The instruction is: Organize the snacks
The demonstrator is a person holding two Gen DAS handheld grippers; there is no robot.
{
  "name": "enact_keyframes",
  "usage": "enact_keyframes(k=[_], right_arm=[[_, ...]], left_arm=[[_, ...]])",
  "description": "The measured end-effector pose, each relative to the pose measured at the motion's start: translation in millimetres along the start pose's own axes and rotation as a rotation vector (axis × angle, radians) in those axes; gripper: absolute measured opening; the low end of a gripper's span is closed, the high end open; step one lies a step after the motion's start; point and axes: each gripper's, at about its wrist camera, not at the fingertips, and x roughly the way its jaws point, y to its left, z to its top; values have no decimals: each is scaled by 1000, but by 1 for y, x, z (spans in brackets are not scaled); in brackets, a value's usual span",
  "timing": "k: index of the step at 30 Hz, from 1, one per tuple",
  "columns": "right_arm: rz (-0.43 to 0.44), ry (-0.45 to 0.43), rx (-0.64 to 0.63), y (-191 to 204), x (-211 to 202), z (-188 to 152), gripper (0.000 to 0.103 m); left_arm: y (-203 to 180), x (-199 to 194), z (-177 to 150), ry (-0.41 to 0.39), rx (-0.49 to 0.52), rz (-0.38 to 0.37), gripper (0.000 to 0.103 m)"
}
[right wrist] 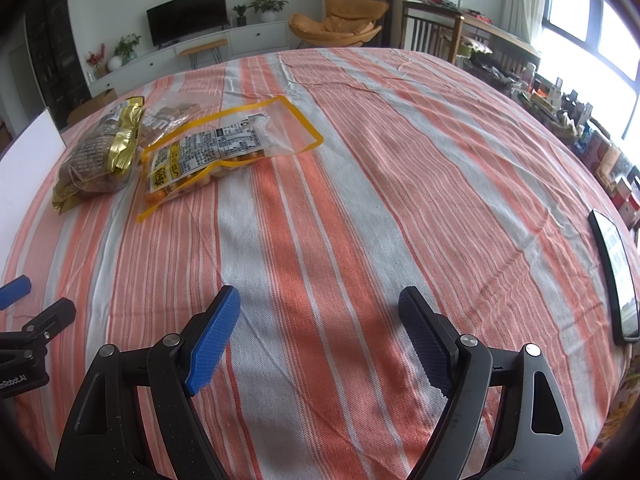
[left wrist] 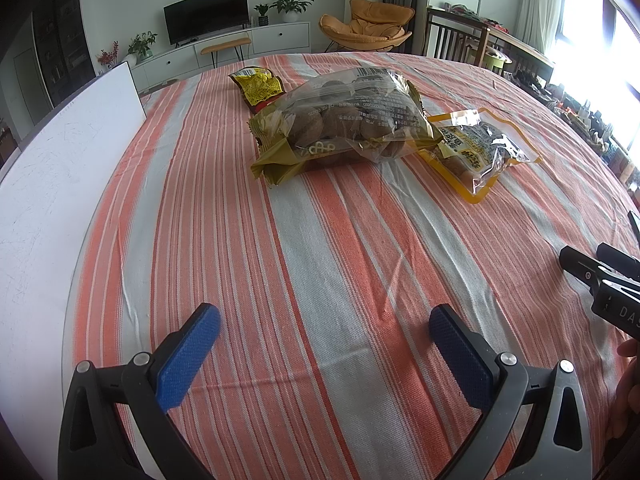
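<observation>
Three snack bags lie on the striped tablecloth [left wrist: 320, 248]. A large clear and gold bag of brown round snacks [left wrist: 340, 124] lies in the middle far part. A yellow-rimmed clear pouch [left wrist: 476, 148] lies to its right, touching it. A small yellow and red packet [left wrist: 260, 88] lies behind. In the right wrist view the gold bag [right wrist: 100, 152] and the yellow-rimmed pouch [right wrist: 216, 152] lie at far left. My left gripper [left wrist: 324, 320] is open and empty above the cloth, well short of the bags. My right gripper [right wrist: 320, 304] is open and empty too.
A white board [left wrist: 56, 184] lies along the table's left side. A black phone [right wrist: 616, 276] lies near the right edge of the table. Chairs, a TV unit and cluttered shelves stand beyond the table.
</observation>
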Motion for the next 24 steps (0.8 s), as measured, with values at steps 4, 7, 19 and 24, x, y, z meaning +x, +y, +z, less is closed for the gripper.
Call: enact_keyframes(k=[4,7,19,24], right_arm=[[0,0,0,0,0,0,84],[0,0,0,0,0,0,84],[0,0,1,0,0,0,84],[0,0,1,0,0,0,84]], left_arm=[[0,0,0,0,2,-1,103],[-1,3,7,54,37,-29,103],[-39,5,101,74,659,67,102],[-40,28,133,123,748,-10,102]])
